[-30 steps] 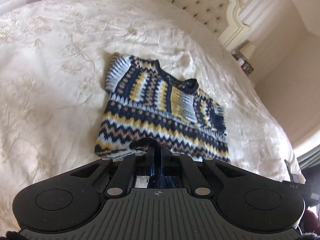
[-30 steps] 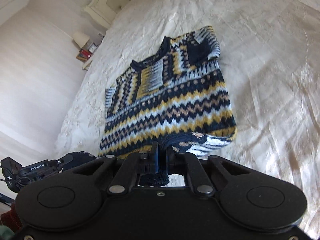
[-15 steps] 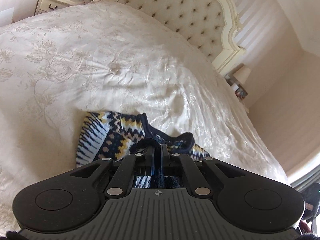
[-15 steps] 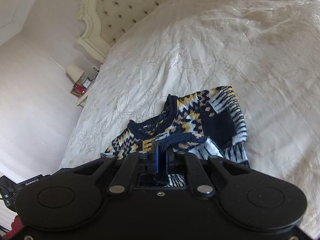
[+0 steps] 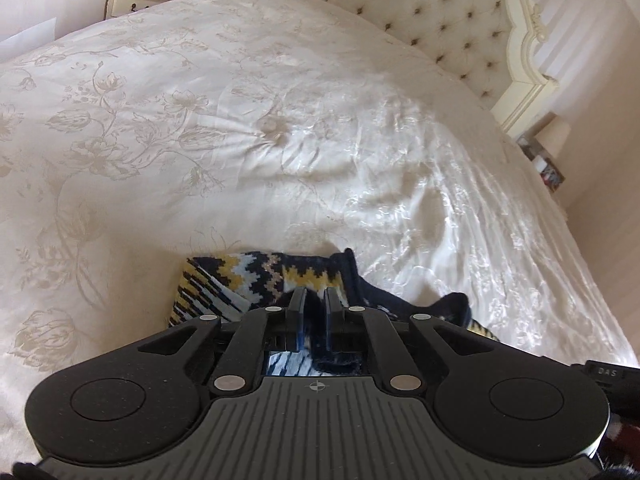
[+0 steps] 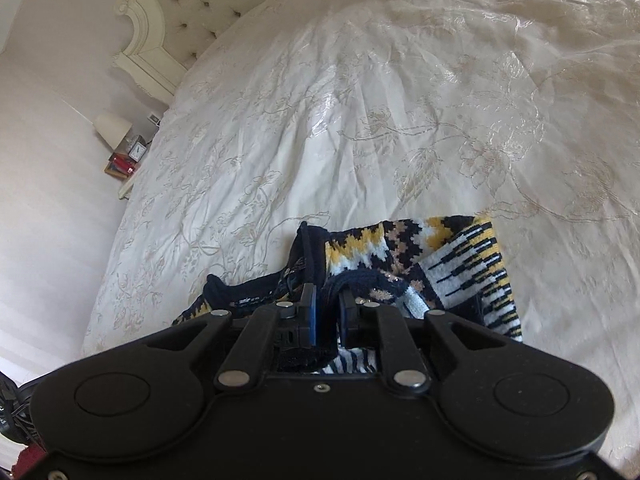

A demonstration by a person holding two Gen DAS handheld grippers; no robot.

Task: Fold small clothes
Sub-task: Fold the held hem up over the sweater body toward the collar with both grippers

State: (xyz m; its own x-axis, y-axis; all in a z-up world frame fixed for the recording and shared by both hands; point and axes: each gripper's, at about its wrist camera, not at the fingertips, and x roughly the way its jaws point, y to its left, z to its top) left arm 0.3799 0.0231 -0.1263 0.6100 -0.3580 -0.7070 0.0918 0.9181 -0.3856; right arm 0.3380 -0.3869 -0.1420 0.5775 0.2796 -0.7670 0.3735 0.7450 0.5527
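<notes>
Left gripper: jaws have just been opening and stand a narrow gap apart, with dark knit of the sweater between them; whether the pads press on it cannot be told for certain, though the cloth looks slack in the gap. Right gripper: the same condition, jaws just parted to a slightly wider gap, with the navy hem edge looped between them and apparently loose.

Position of the work: the sweater lies on the cream bedspread, directly under and just ahead of both grippers. The hem carried by the jaws sits on top of the upper part of the garment, close to the navy neckband, so the lower half appears to be doubled over the chest.

Orientation: the neck opening points toward the tufted headboard. The folded bundle now appears to run crosswise, from the striped sleeve end on the left to the striped sleeve end on the right, one gripper near each end, neither clearly nearer.

Judged next move: release fully and withdraw upward without dragging the hem; a snagged pad would likely pull the fold open
</notes>
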